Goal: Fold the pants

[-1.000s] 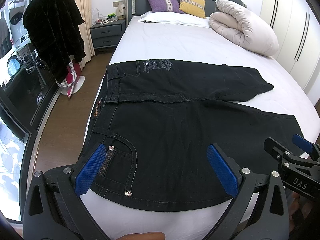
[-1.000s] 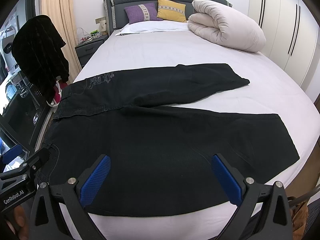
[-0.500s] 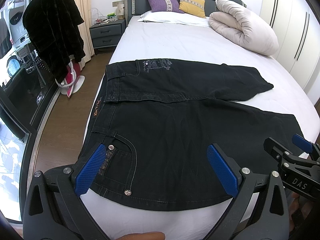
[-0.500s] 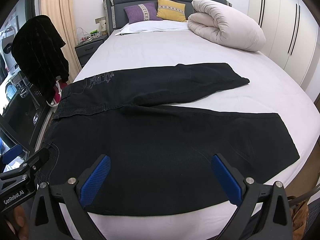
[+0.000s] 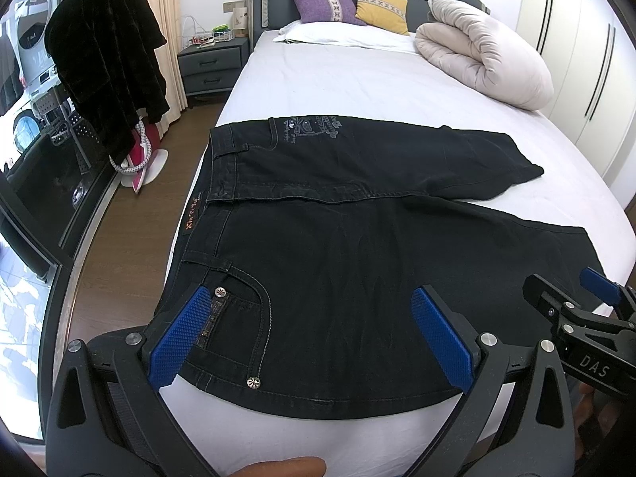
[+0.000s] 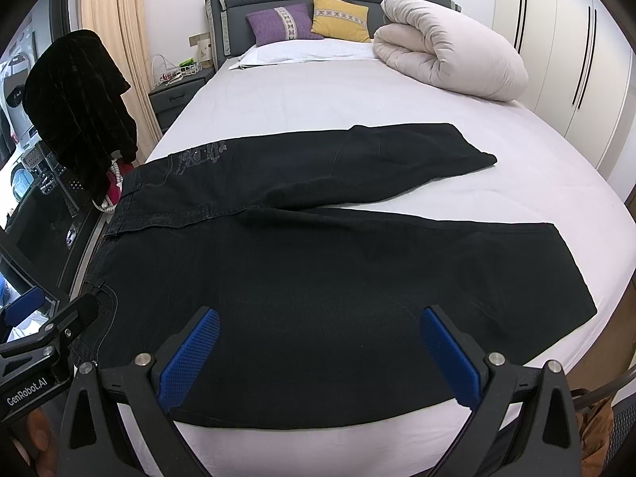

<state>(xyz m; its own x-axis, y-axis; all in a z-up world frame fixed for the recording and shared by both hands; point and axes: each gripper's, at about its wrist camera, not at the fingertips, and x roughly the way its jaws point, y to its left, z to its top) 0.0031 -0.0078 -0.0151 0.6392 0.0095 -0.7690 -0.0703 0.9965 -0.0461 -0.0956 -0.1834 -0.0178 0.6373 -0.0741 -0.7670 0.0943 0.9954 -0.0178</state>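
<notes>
While both the left gripper (image 5: 312, 336) and right gripper (image 6: 318, 351) were held wide and empty, the pants (image 5: 357, 262) risked bunching if only 1 layer was pinched.

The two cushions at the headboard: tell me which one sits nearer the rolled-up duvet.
The yellow cushion. It leans against the headboard right beside the rolled duvet, while the purple cushion sits on its far side, toward the nightstand.

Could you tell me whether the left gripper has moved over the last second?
No. In the left wrist view the left gripper frames the same spot: its left pad sits against the same pocket rivet on the pants.
</notes>
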